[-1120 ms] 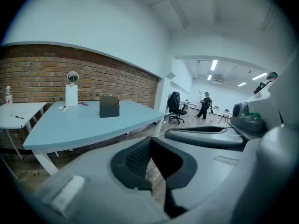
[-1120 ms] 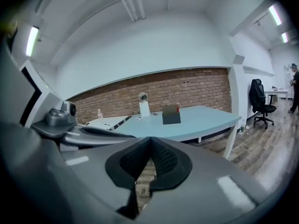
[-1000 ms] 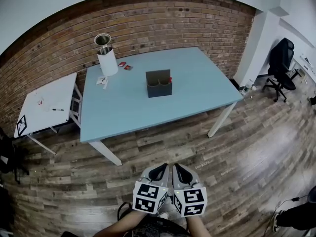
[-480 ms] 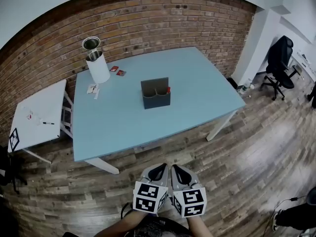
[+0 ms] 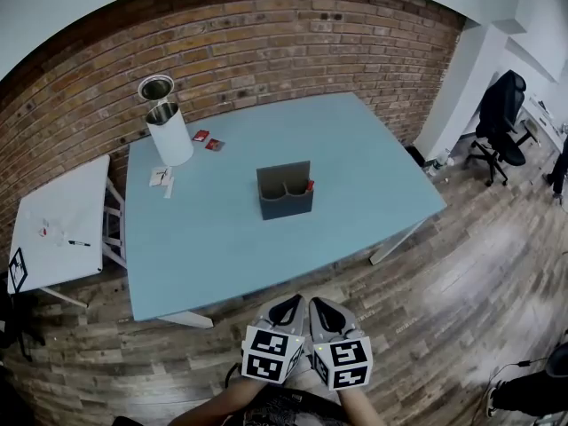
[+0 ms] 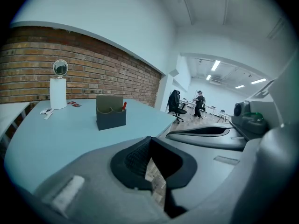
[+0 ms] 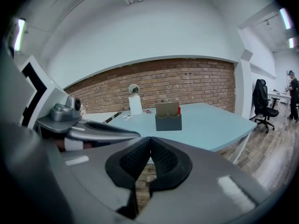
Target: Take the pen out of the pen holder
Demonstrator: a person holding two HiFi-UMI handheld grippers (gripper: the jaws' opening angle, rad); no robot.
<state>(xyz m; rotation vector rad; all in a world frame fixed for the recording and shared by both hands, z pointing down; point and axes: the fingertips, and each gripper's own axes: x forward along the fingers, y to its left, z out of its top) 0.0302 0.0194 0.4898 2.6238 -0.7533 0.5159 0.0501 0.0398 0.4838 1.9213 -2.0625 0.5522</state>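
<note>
Brick wall [image 5: 266, 34] runs behind a long pale-blue table [image 5: 204, 238] that stands on a wood-plank floor, with a smaller white table [image 5: 62, 220] off to its left and a black office chair [image 5: 501, 114] far to the right. Near the middle of the blue table sits the dark grey pen holder [image 5: 285, 193], upright, and the pen [image 5: 308, 185] shows only as a short red tip sticking up at the holder's right end. A white canister [image 5: 169, 133] with a round mirror above it stands by the far left corner, well apart from the holder, with a few small cards [image 5: 207, 140] near it. The left gripper [image 5: 288, 303] and the right gripper [image 5: 321, 305] hang side by side low in the head view, over the floor and short of the table's near edge. Each has its jaws pressed together at the tips with nothing between them. The step in hand looks like the approach, so nothing of the pick itself is done yet. To do it well, close in on the near edge first. Spread the right gripper's jaws before reaching over the table, since the pen stands on that side. Come down on the red tip from above, not from the front, where the holder's wall covers the shaft. Pinch only the pen and draw it straight up, so the light holder neither tips nor slides. The left gripper could steady the holder's wall.
</note>
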